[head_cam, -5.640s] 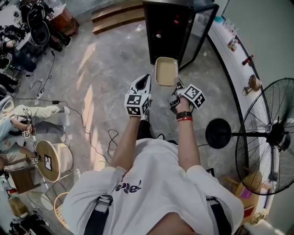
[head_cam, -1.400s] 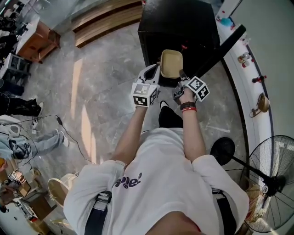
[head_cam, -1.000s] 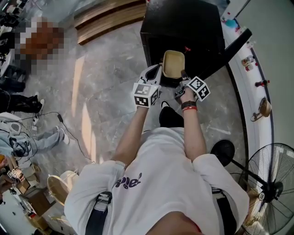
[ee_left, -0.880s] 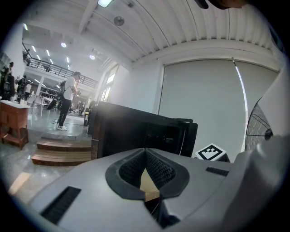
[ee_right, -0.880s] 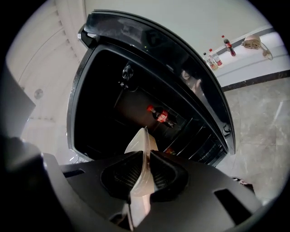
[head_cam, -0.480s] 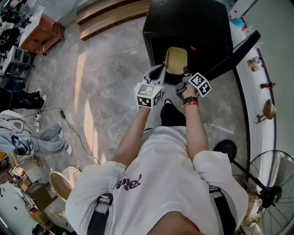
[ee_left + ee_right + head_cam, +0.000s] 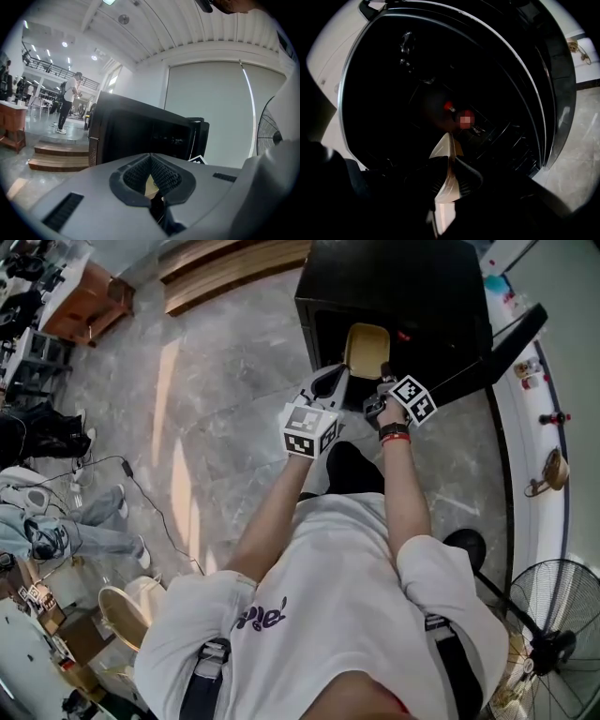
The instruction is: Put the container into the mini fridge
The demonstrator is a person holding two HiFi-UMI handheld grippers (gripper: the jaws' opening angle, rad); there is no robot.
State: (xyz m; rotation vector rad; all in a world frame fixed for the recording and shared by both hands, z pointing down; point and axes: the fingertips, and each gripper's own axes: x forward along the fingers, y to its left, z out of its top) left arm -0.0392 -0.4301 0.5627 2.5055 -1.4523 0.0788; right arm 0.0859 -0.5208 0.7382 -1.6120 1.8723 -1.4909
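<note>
My right gripper (image 7: pixel 382 374) is shut on the near rim of a shallow beige container (image 7: pixel 366 345). It holds the container level at the mouth of the black mini fridge (image 7: pixel 403 287), whose door (image 7: pixel 499 345) is swung open to the right. In the right gripper view the container's edge (image 7: pixel 446 152) sits pinched between my right gripper's (image 7: pixel 449 174) pads, pointing into the dark fridge interior (image 7: pixel 417 70) with its wire shelf (image 7: pixel 506 140). My left gripper (image 7: pixel 337 378) is shut, holds nothing, and hovers just left of the container. The left gripper (image 7: pixel 151 158) faces the fridge (image 7: pixel 136 136).
A standing fan (image 7: pixel 553 643) is at lower right. A white curved ledge (image 7: pixel 525 427) with small items runs along the right. Wooden steps (image 7: pixel 234 268) lie behind the fridge on the left, cables (image 7: pixel 122 474) on the floor. A person (image 7: pixel 70 103) stands far off.
Both grippers and the container have moved forward and lower toward the fridge. The container now reaches the fridge's opening; the grip on it is unchanged.
</note>
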